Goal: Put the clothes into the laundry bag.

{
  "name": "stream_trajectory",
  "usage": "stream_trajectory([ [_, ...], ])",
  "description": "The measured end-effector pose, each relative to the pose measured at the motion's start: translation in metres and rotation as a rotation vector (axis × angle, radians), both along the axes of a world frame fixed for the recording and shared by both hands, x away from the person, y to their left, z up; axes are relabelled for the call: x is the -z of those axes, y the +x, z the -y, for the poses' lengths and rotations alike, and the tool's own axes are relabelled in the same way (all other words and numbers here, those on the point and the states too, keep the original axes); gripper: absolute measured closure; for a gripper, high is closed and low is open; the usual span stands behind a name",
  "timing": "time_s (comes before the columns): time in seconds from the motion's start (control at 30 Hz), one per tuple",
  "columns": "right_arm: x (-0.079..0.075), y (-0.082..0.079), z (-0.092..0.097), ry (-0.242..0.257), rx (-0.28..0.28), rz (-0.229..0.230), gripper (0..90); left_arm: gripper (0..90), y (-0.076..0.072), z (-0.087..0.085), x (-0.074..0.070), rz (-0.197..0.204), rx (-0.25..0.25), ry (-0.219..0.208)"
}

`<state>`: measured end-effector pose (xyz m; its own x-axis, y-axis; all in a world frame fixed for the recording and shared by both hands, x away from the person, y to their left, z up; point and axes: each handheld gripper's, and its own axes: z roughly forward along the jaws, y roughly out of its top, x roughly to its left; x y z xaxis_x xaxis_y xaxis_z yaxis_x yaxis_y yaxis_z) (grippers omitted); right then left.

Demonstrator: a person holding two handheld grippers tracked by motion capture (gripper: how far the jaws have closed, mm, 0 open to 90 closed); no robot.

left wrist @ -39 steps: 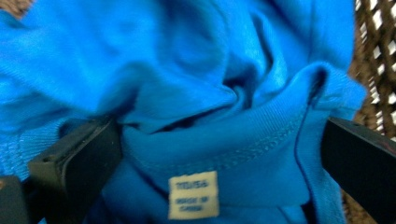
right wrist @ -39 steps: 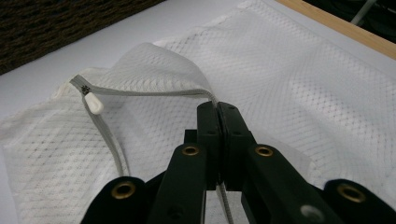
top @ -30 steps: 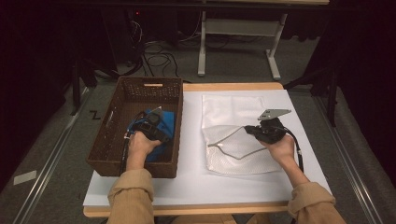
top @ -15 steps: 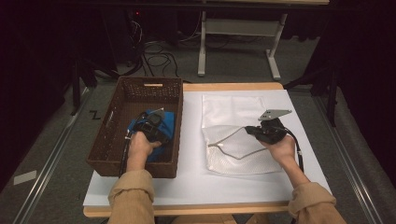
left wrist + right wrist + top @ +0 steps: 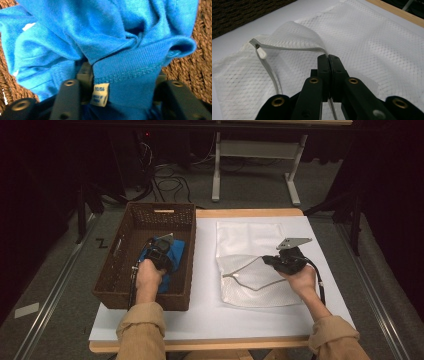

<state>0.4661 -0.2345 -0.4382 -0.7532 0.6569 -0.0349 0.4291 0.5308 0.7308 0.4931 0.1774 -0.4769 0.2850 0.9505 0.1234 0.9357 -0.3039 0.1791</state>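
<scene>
Your left gripper (image 5: 161,251) has just been closing its jaws, and they now pinch a fold of the one blue garment (image 5: 117,45), its single white label (image 5: 101,94) hanging between them. That garment lies in the one brown wicker basket (image 5: 131,220) at the table's left. To the right, one white mesh laundry bag (image 5: 247,237) lies flat on the white tabletop (image 5: 200,315). Your right gripper (image 5: 328,60) has its jaws pressed together on the bag's zipper edge (image 5: 294,48), lifting it just beyond the one white zipper pull (image 5: 261,53).
</scene>
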Motion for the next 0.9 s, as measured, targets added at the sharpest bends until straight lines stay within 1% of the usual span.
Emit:
stream_trajectory([
  [0.03,0.001,0.000,-0.001,0.003,0.005,0.000,89.1,65.0,0.000,0.001,0.000,-0.001,0.013,0.011],
  [0.1,0.001,0.000,-0.001,0.004,0.000,0.005,89.1,69.1,0.000,0.003,0.000,0.000,0.020,0.019],
  [0.2,0.000,-0.001,-0.001,0.011,0.002,0.007,89.1,71.6,0.000,0.001,-0.002,-0.004,0.017,0.004],
  [0.27,0.000,0.000,0.000,0.003,-0.001,0.001,89.1,72.5,0.000,0.000,-0.004,-0.002,0.018,0.000],
  [0.37,0.001,0.000,0.002,0.002,0.000,0.007,89.1,73.3,-0.002,-0.001,-0.010,0.028,0.018,-0.027],
  [0.4,0.000,0.000,0.002,0.007,0.005,0.003,89.1,73.4,-0.003,-0.001,-0.013,0.042,0.026,-0.032],
  [0.43,-0.001,-0.001,0.004,-0.004,0.007,0.002,89.1,73.5,-0.005,-0.001,-0.016,0.051,0.036,-0.033],
  [0.57,-0.003,-0.001,0.005,0.008,0.013,0.011,89.1,73.4,-0.011,-0.003,-0.026,0.079,0.069,-0.041],
  [0.63,-0.002,-0.001,0.005,0.005,0.012,0.010,89.1,73.4,-0.014,-0.004,-0.030,0.093,0.083,-0.041],
  [0.7,-0.002,0.000,0.004,-0.001,0.003,0.009,89.1,73.5,-0.017,-0.005,-0.037,0.117,0.096,-0.047],
  [0.77,0.000,0.000,0.002,0.007,0.006,0.006,89.1,73.4,-0.020,-0.005,-0.044,0.137,0.106,-0.062],
  [0.83,-0.001,-0.001,0.001,-0.003,0.003,0.008,89.1,73.5,-0.024,-0.005,-0.053,0.159,0.120,-0.058],
  [0.9,-0.002,-0.002,0.002,0.001,0.004,0.008,89.1,73.6,-0.028,-0.004,-0.062,0.181,0.138,-0.053],
])
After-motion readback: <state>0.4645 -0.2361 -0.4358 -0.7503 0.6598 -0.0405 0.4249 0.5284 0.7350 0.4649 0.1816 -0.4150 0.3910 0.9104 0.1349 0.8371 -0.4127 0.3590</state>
